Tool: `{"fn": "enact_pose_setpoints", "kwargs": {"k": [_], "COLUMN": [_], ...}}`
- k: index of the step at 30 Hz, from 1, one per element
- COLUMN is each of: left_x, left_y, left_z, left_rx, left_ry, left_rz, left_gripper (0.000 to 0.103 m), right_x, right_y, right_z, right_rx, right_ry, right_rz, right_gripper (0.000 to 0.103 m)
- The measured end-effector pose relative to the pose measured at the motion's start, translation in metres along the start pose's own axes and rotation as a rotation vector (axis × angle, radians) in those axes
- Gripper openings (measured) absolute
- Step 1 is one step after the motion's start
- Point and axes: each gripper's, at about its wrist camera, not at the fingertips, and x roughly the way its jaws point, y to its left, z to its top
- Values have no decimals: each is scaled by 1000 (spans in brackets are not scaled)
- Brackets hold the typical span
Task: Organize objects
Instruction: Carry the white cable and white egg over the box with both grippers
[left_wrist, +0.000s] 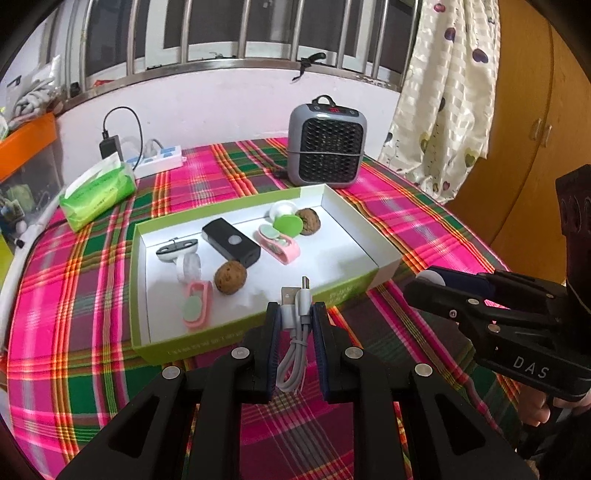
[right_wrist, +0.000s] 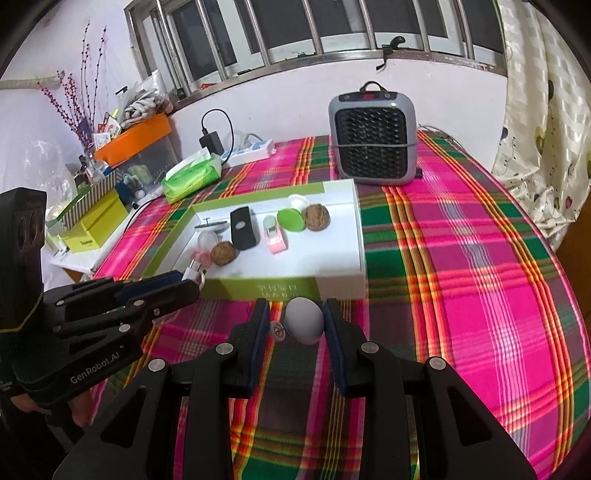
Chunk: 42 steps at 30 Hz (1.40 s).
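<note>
Left wrist: walnuts inside tray

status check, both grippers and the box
Left gripper shut on white usb cable. Right gripper shut on grey egg-shaped gadget. Box just ahead, path clear.

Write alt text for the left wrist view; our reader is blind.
The left gripper holds a coiled white cable just above a shallow box of small items on a plaid tablecloth.
</note>
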Motion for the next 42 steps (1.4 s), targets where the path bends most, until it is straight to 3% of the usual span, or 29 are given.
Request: {"fn": "enact_pose_setpoints", "kwargs": {"k": [42], "left_x": [27], "left_y": [28], "left_z": [19], "left_rx": [-62], "left_ry": [-3], "left_rz": [14], "left_gripper": [15], "right_x": [55], "right_y": [-1], "right_z": [54], "right_rx": [-57], "right_ry": [14], "right_rz": [5], "right_gripper": [31]}}
